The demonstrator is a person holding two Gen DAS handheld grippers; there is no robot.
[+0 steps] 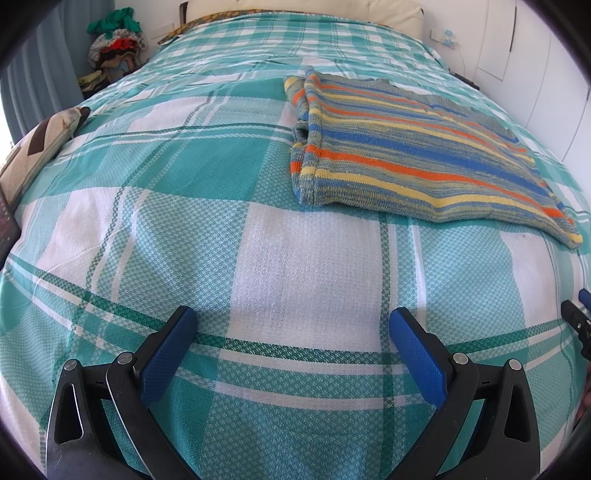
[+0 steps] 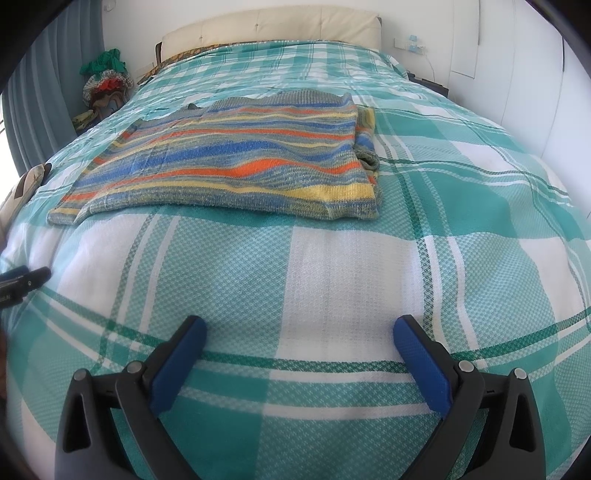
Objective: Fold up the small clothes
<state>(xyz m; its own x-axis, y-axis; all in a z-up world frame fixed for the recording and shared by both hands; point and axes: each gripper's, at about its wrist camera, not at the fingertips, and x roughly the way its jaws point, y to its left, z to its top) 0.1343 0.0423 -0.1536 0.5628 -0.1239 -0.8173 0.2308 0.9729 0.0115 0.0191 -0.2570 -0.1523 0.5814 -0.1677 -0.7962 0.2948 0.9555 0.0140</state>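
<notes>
The left tongs (image 1: 291, 325) and right tongs (image 2: 300, 334) look alike: black plastic arms with triangular cut-outs, round silver screws at the pivots, and blue textured pads (image 1: 166, 354) lining the inner face of each finger.

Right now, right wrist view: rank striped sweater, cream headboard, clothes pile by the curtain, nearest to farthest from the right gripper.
1. Striped sweater: mid-bed, ahead and left of the right gripper.
2. Clothes pile: far left, beside the bed.
3. Cream headboard: far end, centre.

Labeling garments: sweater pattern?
Knit sweater: orange, blue, yellow, grey horizontal stripes; right wrist view shows best.
</notes>
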